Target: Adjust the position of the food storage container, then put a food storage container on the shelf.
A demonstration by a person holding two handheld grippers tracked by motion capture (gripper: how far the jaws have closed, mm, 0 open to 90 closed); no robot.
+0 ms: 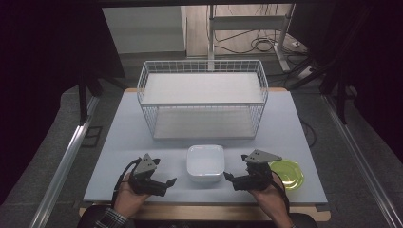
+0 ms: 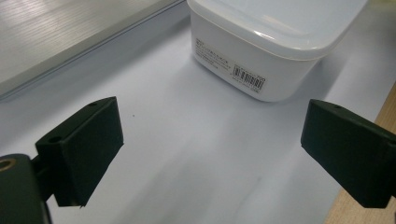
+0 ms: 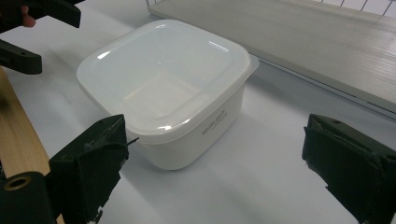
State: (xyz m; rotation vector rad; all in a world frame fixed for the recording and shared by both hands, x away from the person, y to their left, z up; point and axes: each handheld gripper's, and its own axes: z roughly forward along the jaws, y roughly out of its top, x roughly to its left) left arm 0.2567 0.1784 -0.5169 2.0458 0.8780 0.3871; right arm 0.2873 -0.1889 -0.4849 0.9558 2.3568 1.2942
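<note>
The lidded white container is flanked by the left gripper and right gripper, both held apart and empty; a green plate is seen right of it, a wire rack behind it.

Barcode sticker: on the side wall of the white container, seen in the left gripper view; bars visible, digits too small to read.
Printed lines beside the sticker: small grey print, illegible.
Print on the container wall: right gripper view, one short grey line, unreadable.
</note>
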